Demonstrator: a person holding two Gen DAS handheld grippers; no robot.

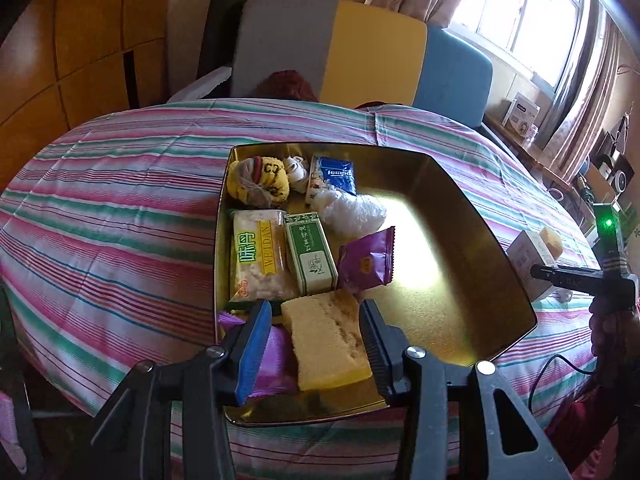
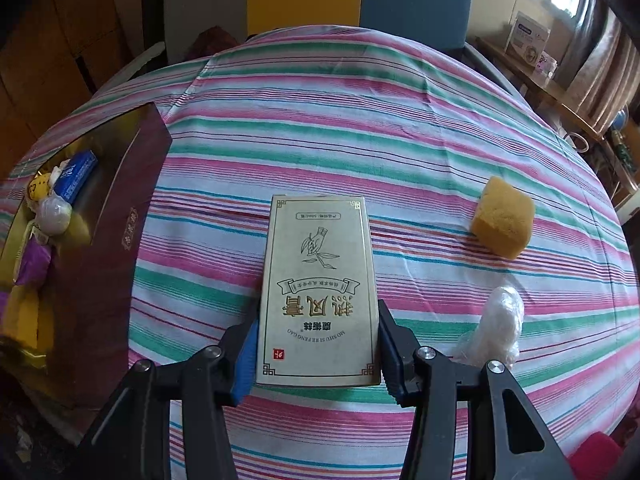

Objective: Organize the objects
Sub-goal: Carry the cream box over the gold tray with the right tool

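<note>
My left gripper (image 1: 316, 306) is shut on a pale yellow sponge slab (image 1: 328, 340), held at a slant over the near end of the gold-lined box (image 1: 460, 208). The box holds a yellow sock ball (image 1: 260, 180), a blue tissue pack (image 1: 334, 174), a white plastic wad (image 1: 352, 210), a snack packet (image 1: 260, 256), a green carton (image 1: 312, 258) and purple packets (image 1: 366, 258). My right gripper (image 2: 318, 308) is shut on a cream carton (image 2: 318, 292) with gold print, over the striped cloth to the right of the box's maroon wall (image 2: 120, 220).
A yellow sponge cube (image 2: 502, 216) and a crumpled clear plastic wrap (image 2: 496, 328) lie on the cloth (image 2: 320, 128) to the right of the carton. A grey, yellow and blue chair back (image 1: 360, 52) stands behind the table. Shelves with clutter run along the right under the window.
</note>
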